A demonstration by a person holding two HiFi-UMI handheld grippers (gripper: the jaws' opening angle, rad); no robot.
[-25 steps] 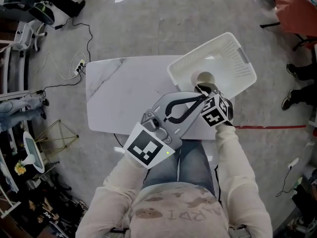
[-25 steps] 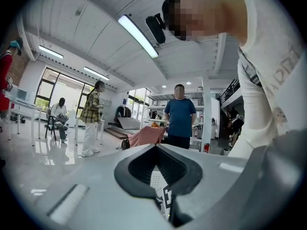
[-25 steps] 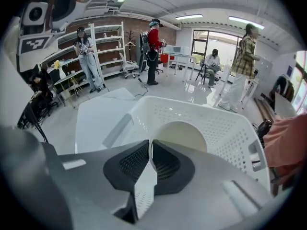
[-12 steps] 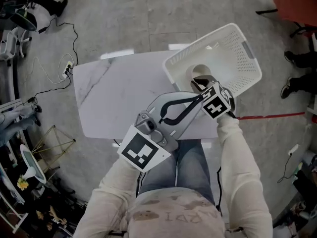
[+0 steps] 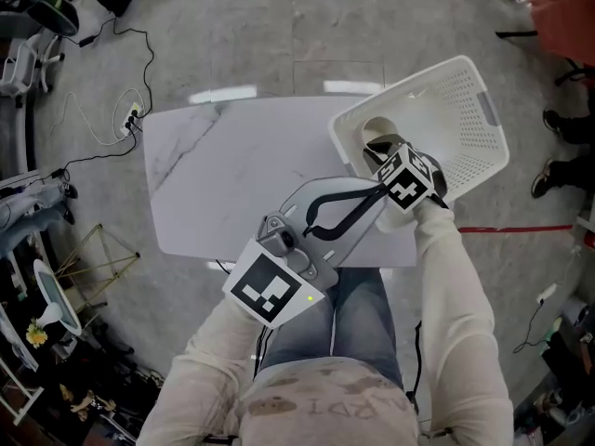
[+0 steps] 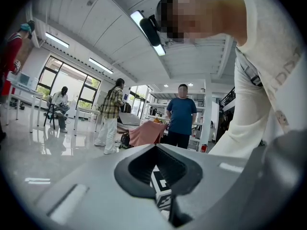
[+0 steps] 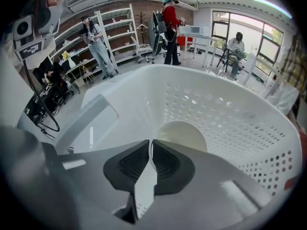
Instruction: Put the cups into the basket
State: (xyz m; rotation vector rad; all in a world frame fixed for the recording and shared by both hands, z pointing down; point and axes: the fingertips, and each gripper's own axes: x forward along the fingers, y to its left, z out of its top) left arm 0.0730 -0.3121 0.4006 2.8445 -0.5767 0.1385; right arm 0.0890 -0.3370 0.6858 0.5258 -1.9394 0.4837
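Note:
A white perforated basket [image 5: 465, 72] stands on the right end of the white marble table [image 5: 223, 175]. Inside it, by its near left wall, a pale cup [image 5: 381, 128] shows its round mouth. My right gripper [image 5: 376, 150] reaches over the basket's near rim and is shut on the cup's edge. In the right gripper view a thin white wall runs between the pressed pads of the right gripper [image 7: 149, 143], with the cup [image 7: 184, 135] just beyond. My left gripper [image 5: 376, 191] lies tilted up over the table's near edge, tips together, holding nothing. The left gripper view looks out across the room.
The basket hangs partly over the table's right end. Cables and a power strip [image 5: 132, 119] lie on the floor at the left. A red line [image 5: 521, 229] runs on the floor at the right. Several people stand in the room [image 6: 181, 111].
The head view has shifted a little. The right gripper and the cup have edged toward the basket's left wall. The left gripper holds the same pose.

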